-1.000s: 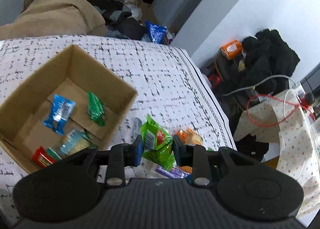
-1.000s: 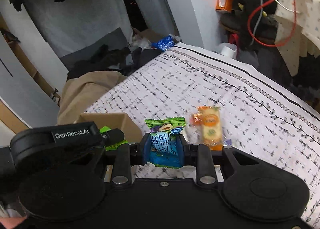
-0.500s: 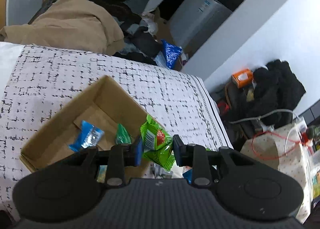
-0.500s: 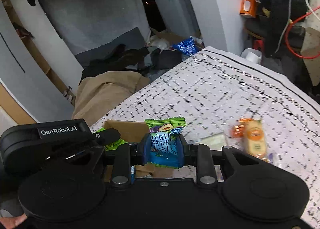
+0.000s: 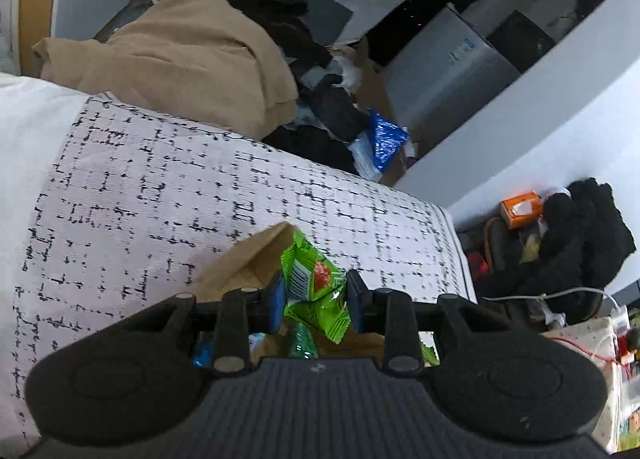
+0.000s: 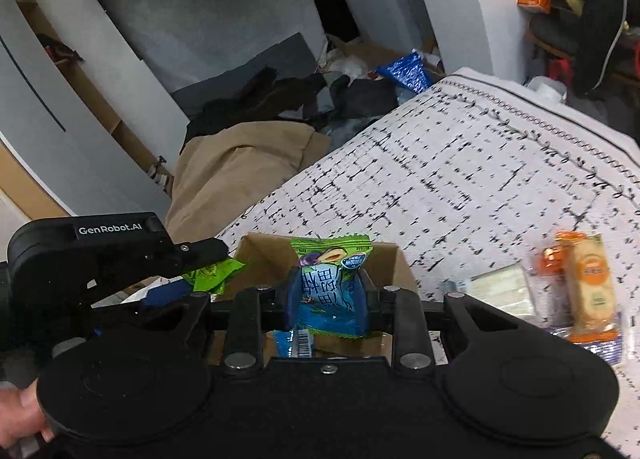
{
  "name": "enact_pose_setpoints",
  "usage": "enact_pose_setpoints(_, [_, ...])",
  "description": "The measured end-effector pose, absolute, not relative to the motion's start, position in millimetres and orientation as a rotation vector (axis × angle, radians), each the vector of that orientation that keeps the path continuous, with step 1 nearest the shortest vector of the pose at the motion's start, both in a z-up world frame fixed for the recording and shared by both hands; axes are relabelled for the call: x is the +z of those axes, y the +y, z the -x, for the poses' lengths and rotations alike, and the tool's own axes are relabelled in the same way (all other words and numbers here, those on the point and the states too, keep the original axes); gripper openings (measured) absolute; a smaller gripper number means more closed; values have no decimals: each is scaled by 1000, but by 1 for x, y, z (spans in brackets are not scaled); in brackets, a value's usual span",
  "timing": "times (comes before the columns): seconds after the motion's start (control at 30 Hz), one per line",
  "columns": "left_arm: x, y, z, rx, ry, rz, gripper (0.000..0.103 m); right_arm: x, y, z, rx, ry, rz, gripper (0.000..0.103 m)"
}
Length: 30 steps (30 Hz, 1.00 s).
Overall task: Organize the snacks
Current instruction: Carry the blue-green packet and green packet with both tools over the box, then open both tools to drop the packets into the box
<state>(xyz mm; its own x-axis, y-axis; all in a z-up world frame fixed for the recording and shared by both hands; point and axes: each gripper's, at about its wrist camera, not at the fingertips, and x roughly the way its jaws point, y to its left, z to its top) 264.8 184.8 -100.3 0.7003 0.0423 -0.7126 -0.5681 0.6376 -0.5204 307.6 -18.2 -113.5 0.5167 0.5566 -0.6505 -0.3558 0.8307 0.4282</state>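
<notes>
Your left gripper (image 5: 316, 301) is clamped on a green packet (image 5: 314, 291); your right gripper (image 6: 326, 301) pinches a blue-and-green packet (image 6: 328, 291). Both hang over the cardboard box (image 6: 394, 263) just beyond the fingertips, some packets already inside. Orange snacks (image 6: 592, 283) lie outside, right of the right gripper: still to collect.

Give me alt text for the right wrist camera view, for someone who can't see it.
A right hand-held gripper grips a blue and green snack packet above an open cardboard box on a black-and-white patterned cloth. The left hand-held gripper holds a green packet beside it; orange-wrapped snacks lie to the right.
</notes>
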Motion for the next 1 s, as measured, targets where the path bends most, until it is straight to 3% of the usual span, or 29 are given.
enact_pose_setpoints(0.2, [-109,186,-271,381,751,810,31,-122,-11,-311,601,893,-270,32])
enact_pose_setpoints(0.23, [-110,186,-272,382,755,807,31,-123,-10,-311,604,899,-269,35])
enact_pose_setpoints(0.27, [-112,185,-273,391,763,805,32,-124,-11,-311,600,903,-271,46])
enact_pose_setpoints(0.3, [-114,186,-275,399,771,809,36,-125,-13,-311,592,902,-276,52])
enact_pose_setpoints(0.43, [-118,186,-277,415,795,822,60,-127,-27,-310,571,905,-302,52])
enact_pose_setpoints(0.6, [-113,177,-276,418,798,784,77,-126,-48,-306,532,893,-297,55])
enact_pose_setpoints(0.87, [-110,154,-275,393,847,719,84,-127,-91,-292,470,882,-292,63])
enact_pose_setpoints(1.0, [-108,142,-271,404,857,676,88,-128,-111,-286,443,871,-287,76])
